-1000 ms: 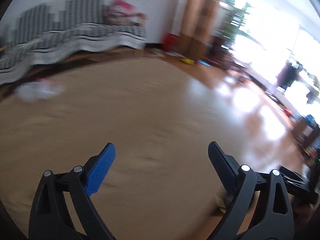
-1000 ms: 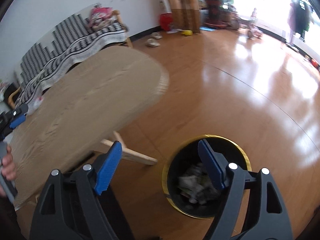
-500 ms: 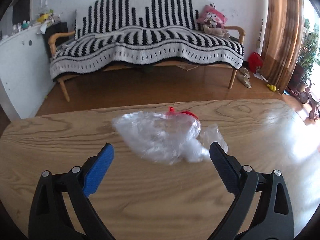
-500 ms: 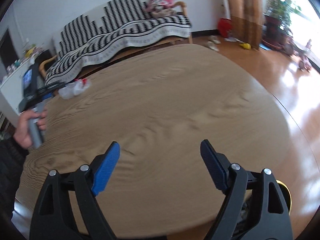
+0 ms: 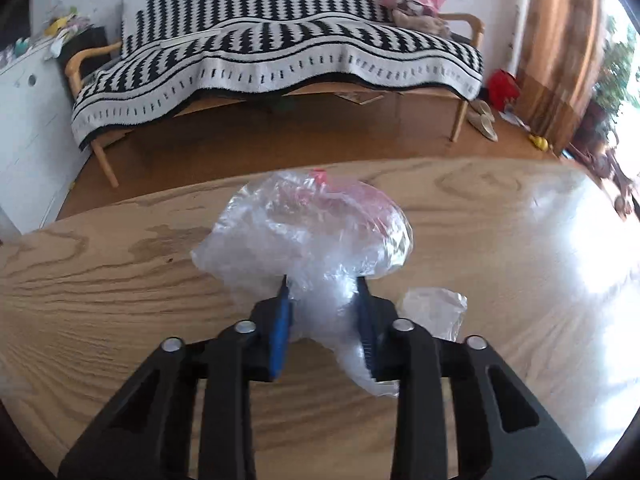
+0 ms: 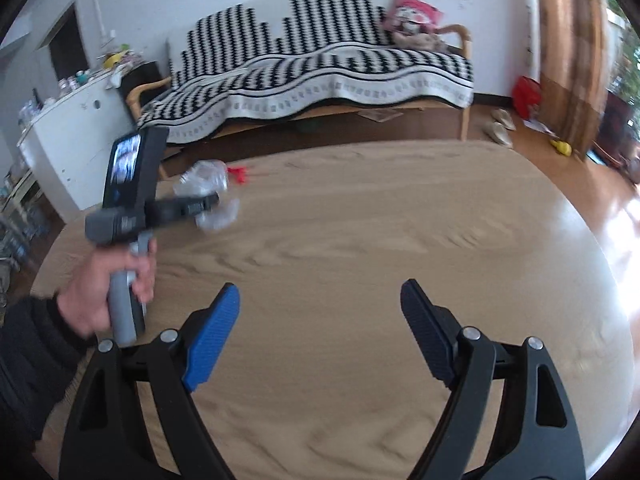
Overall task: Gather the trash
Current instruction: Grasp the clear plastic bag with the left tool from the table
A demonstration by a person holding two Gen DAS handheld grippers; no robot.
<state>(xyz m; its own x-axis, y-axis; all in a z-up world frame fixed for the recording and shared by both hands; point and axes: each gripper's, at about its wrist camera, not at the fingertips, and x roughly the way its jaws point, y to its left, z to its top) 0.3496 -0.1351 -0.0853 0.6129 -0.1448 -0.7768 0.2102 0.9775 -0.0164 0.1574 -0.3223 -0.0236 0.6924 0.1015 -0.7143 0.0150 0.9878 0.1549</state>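
Left tongs (image 5: 323,312), spread half a second ago, now closing on the clear plastic bag (image 5: 304,232) at bench (image 5: 120,280) far edge nearest sofa; pickup begun. Right tongs (image 6: 320,332) spread, empty

The left claw (image 5: 323,308) is closing on a crumpled clear plastic bag (image 5: 304,236) with red inside, its pads pinching the bag's neck above the wooden counter (image 5: 120,280). A smaller plastic scrap (image 5: 434,310) lies just beside.
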